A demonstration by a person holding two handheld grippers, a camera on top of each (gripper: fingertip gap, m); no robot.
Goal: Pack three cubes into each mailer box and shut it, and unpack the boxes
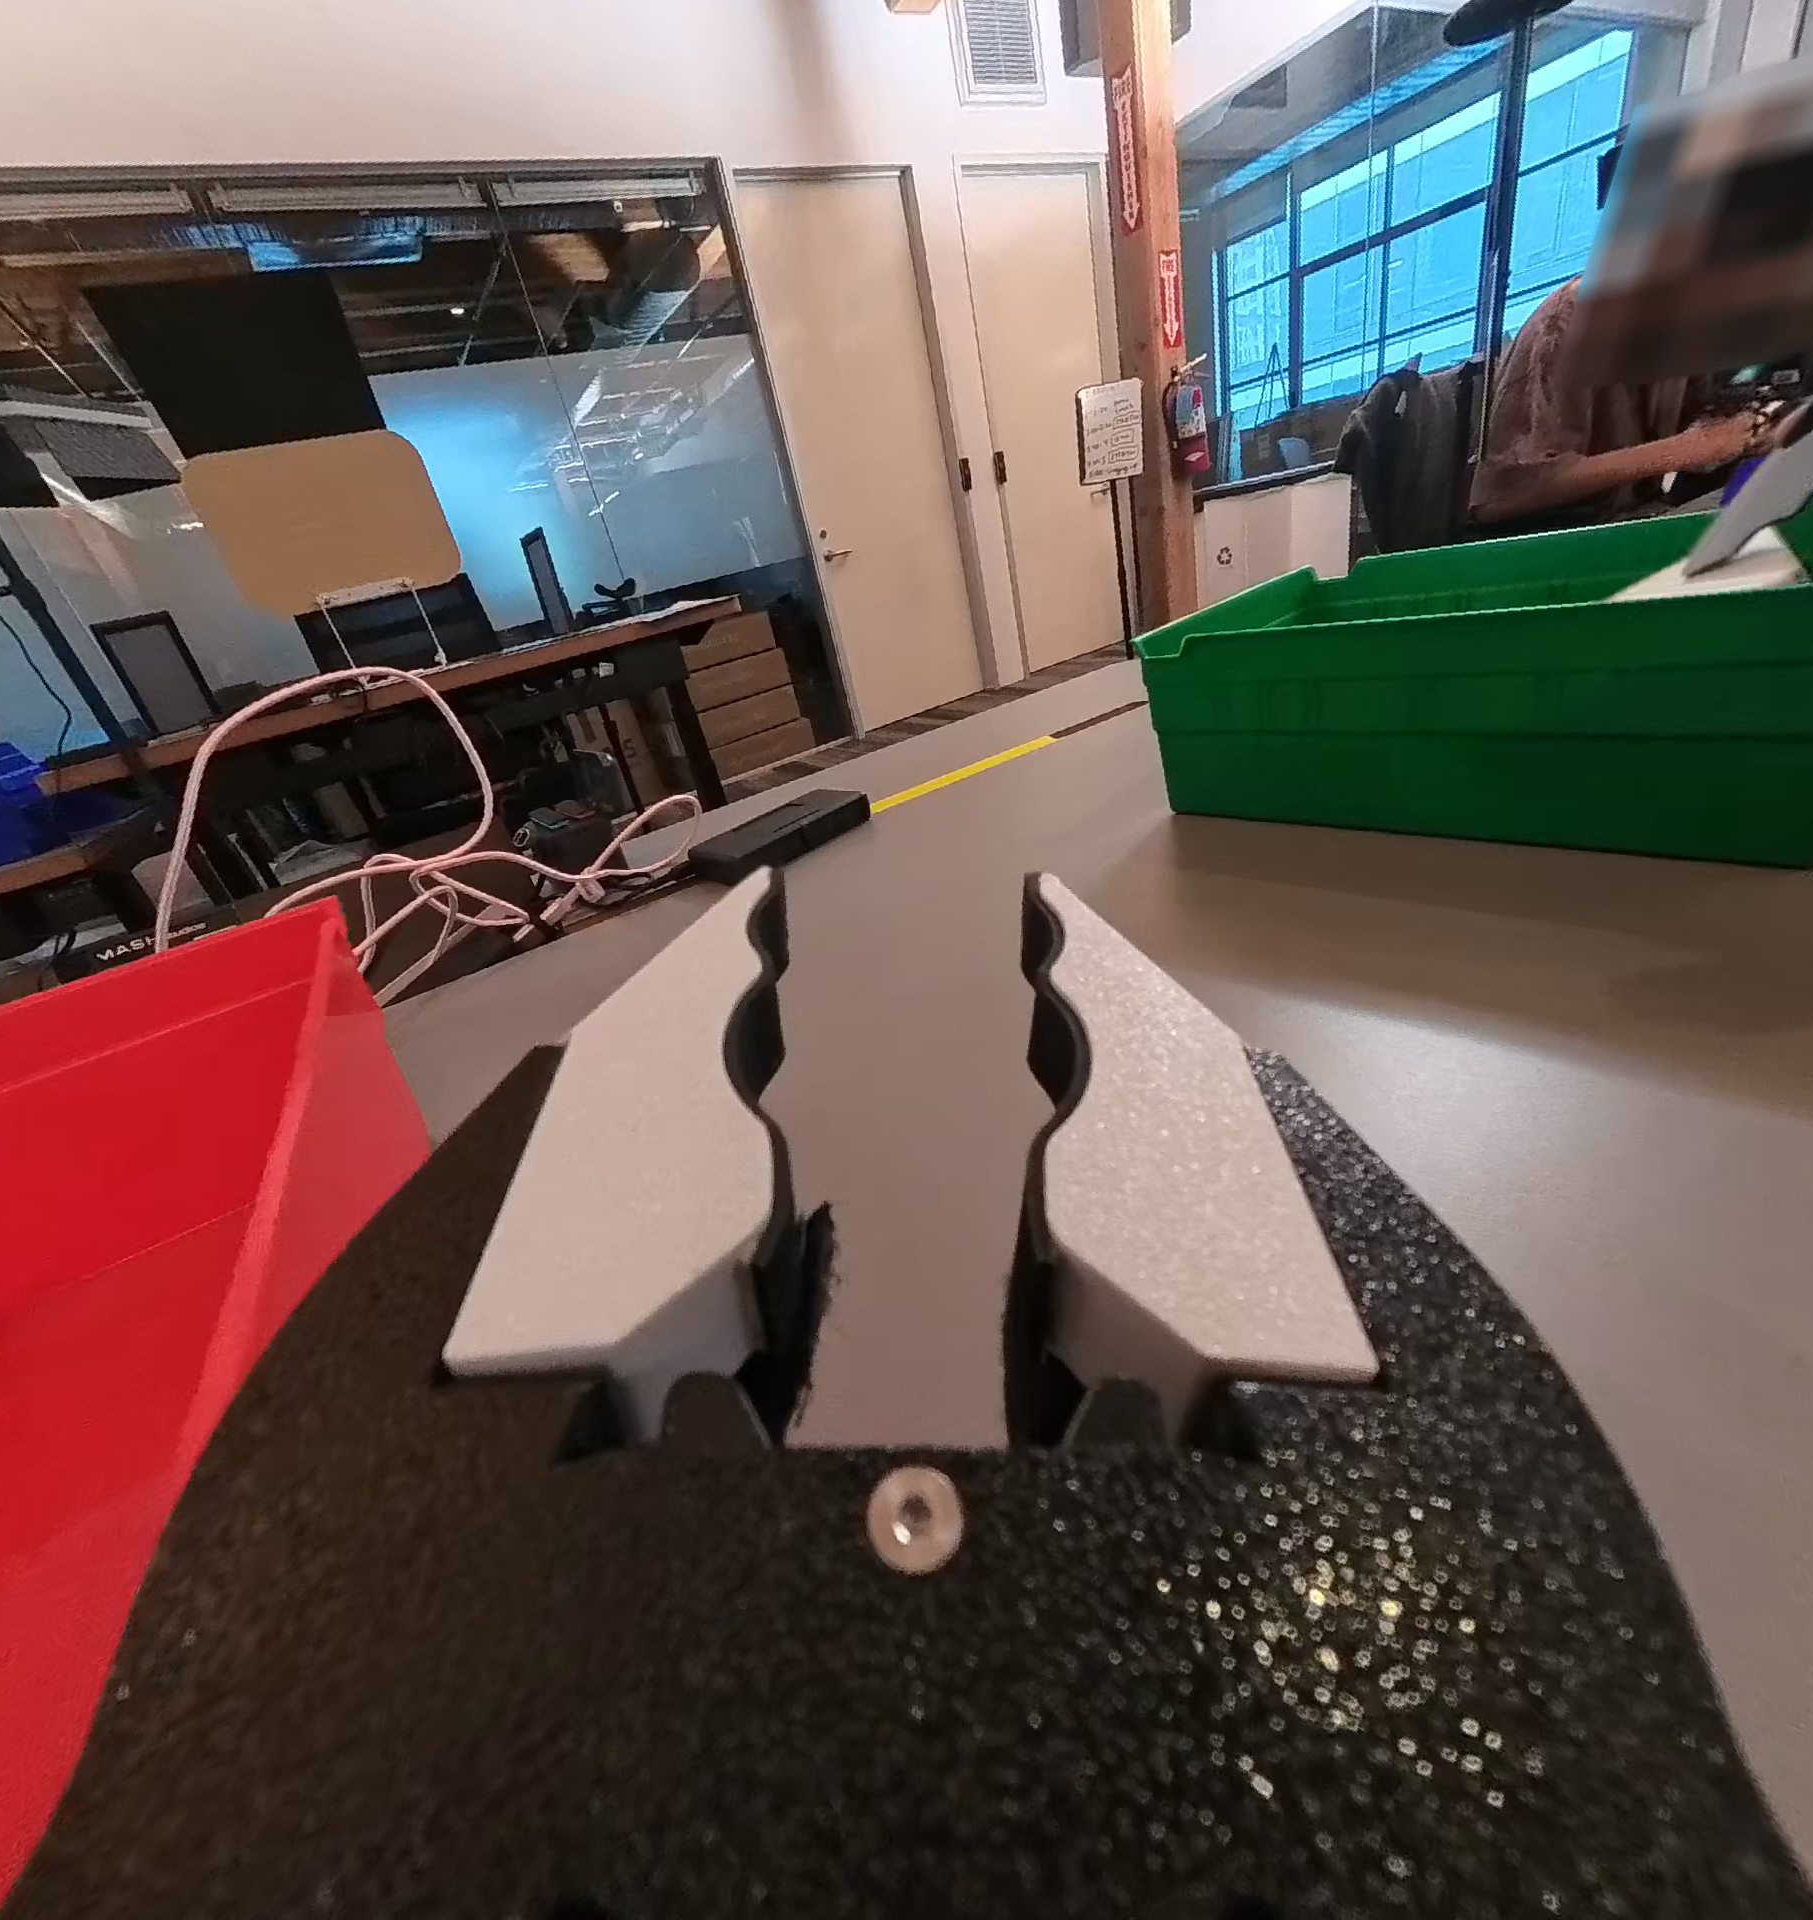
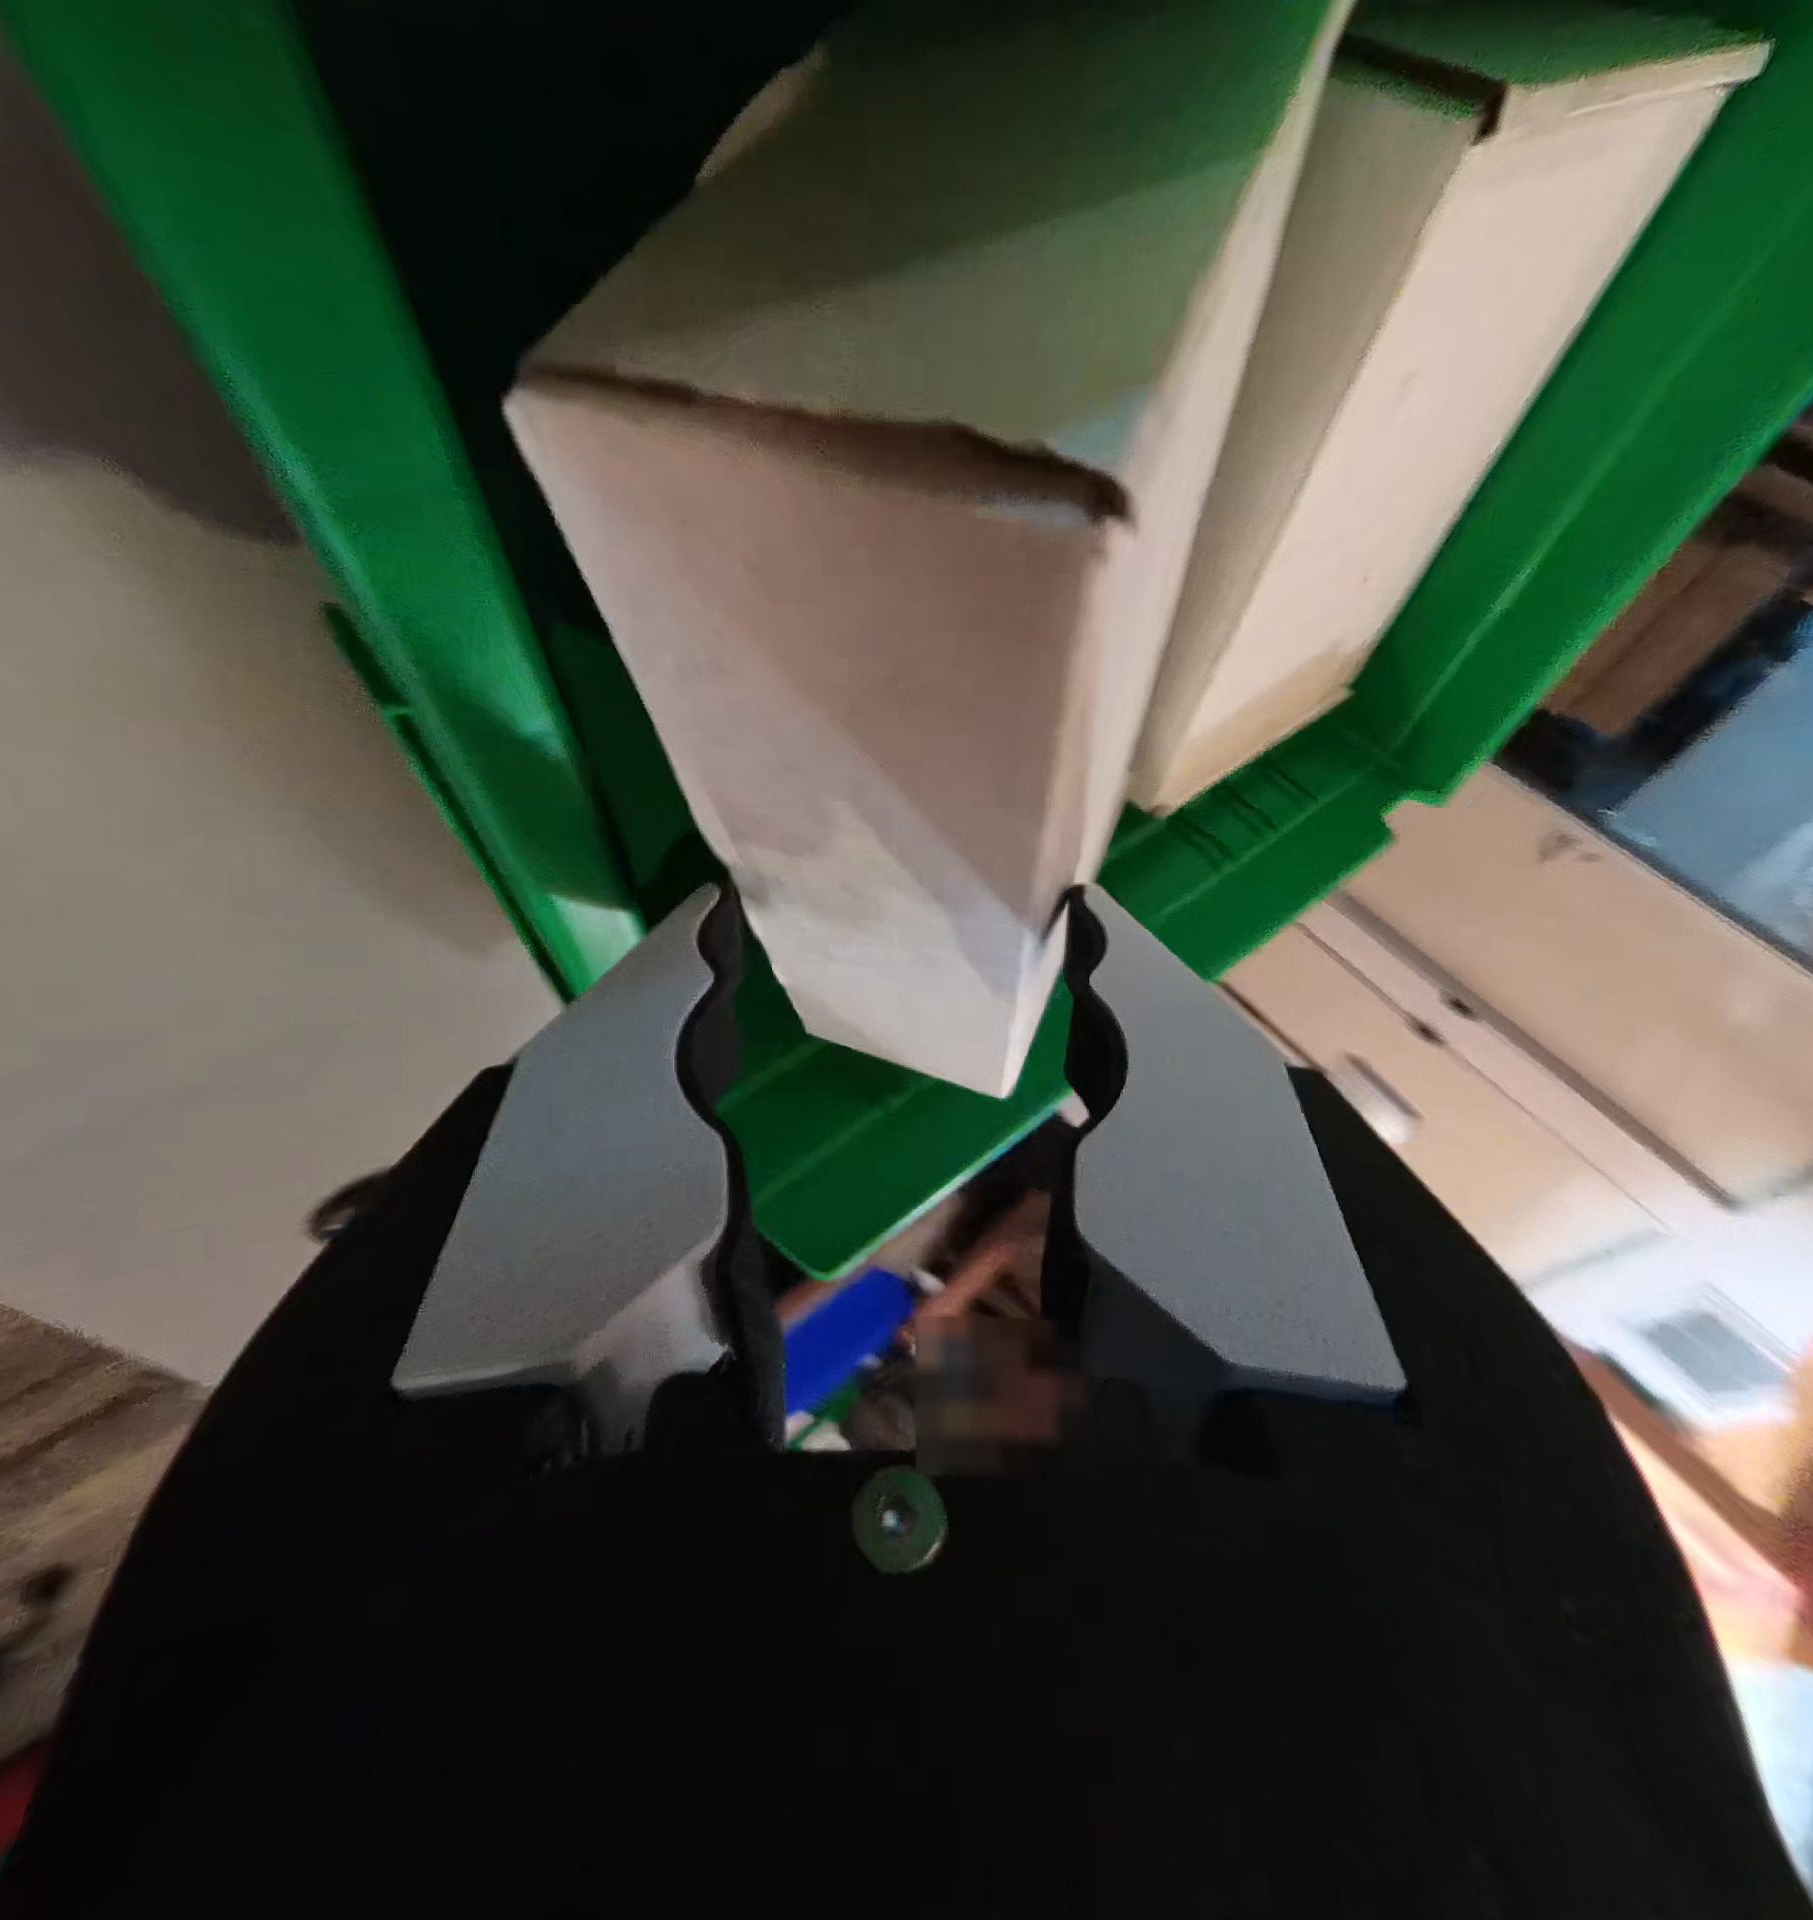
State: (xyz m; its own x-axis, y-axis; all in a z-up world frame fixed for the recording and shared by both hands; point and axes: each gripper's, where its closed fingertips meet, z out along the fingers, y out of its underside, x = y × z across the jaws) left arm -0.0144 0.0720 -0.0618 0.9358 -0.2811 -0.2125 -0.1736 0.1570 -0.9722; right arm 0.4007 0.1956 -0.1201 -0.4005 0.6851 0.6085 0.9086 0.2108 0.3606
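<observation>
My right gripper [image 2: 897, 904] is shut on the near end of a closed white mailer box [image 2: 860, 644]. Both pads press on its sides, and it hangs tilted over the green bin [image 2: 362, 436]. A second white mailer box [image 2: 1401, 395] lies in the bin beside it. In the left wrist view the right gripper [image 1: 1712, 556] shows at the far right with the white box [image 1: 1712, 584] over the green bin [image 1: 1504, 727]. My left gripper [image 1: 902, 894] is open and empty, low over the grey table [image 1: 1401, 1039]. No cubes are in view.
A red bin [image 1: 133, 1195] stands close on the left of the left gripper. A black flat device [image 1: 777, 821] and a pink cable [image 1: 445, 831] lie at the table's far edge near a yellow tape line [image 1: 964, 774]. A person [image 1: 1567, 416] sits beyond the green bin. My right fingertips sit around 45 cm from my left ones.
</observation>
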